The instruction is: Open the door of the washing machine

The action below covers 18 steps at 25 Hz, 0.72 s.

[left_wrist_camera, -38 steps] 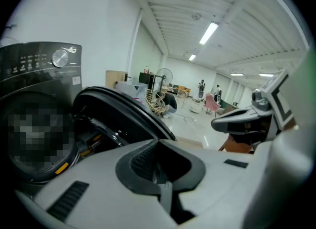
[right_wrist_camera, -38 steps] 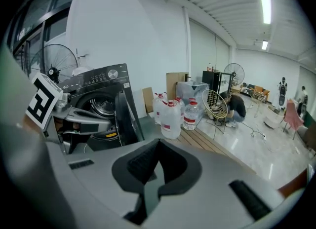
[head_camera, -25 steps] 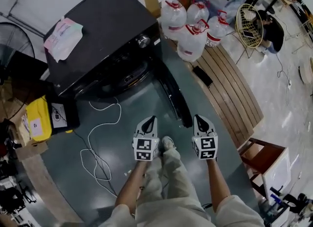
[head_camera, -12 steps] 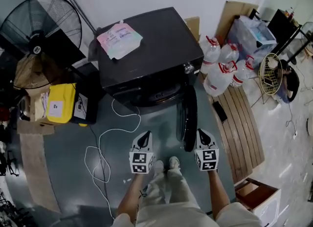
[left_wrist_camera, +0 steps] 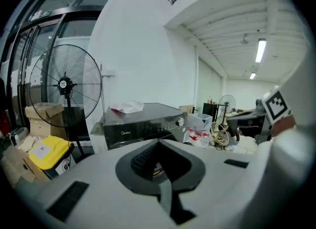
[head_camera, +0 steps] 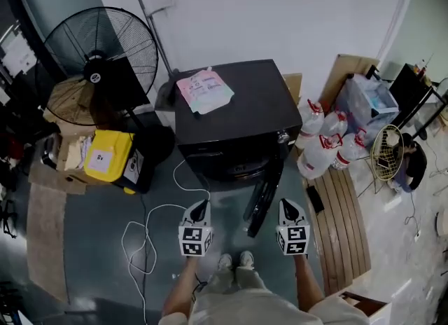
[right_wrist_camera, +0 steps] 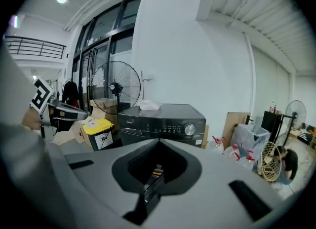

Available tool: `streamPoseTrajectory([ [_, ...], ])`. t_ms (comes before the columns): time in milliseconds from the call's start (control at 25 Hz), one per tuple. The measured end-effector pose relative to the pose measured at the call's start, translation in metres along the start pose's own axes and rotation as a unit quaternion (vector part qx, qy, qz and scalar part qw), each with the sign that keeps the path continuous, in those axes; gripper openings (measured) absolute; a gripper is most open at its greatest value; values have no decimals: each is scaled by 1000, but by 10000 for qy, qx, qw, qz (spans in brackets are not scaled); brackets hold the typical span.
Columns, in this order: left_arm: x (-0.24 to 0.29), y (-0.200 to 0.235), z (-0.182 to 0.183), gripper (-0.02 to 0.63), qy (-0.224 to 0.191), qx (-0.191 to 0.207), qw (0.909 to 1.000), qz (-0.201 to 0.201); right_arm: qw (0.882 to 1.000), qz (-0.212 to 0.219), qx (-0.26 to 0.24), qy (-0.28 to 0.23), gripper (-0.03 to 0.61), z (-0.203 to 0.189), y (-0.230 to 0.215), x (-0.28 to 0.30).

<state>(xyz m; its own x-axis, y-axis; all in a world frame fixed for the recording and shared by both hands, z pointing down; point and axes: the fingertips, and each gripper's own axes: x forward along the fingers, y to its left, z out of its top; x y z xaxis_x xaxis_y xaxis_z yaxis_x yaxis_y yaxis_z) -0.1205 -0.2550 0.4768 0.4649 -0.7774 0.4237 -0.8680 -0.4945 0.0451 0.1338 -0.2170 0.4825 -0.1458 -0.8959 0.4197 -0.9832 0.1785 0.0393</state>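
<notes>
Facing the black washing machine (head_camera: 234,117), its door (head_camera: 262,201) swung open at the front, a person holds left tongs (head_camera: 201,205) and right tongs (head_camera: 285,204) near the door, both pressed together, empty.

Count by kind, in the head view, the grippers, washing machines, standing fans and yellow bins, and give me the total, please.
grippers: 2, the left gripper and the right gripper
washing machine: 1
standing fan: 1
yellow bin: 1
Total: 5

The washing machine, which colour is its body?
The washing machine is black; the head view shows it best.
</notes>
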Motion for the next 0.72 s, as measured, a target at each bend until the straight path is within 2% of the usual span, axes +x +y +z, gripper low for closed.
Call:
streamPoseTrajectory([
  [280,-35,13,30,8,-248,40,9994,233,9999,11,-39,-145,-2,24,9,-22],
  [720,-80,27,44,8,-461,-42,9975,527,9986,22,-209,-491,-2,65,17,-44],
])
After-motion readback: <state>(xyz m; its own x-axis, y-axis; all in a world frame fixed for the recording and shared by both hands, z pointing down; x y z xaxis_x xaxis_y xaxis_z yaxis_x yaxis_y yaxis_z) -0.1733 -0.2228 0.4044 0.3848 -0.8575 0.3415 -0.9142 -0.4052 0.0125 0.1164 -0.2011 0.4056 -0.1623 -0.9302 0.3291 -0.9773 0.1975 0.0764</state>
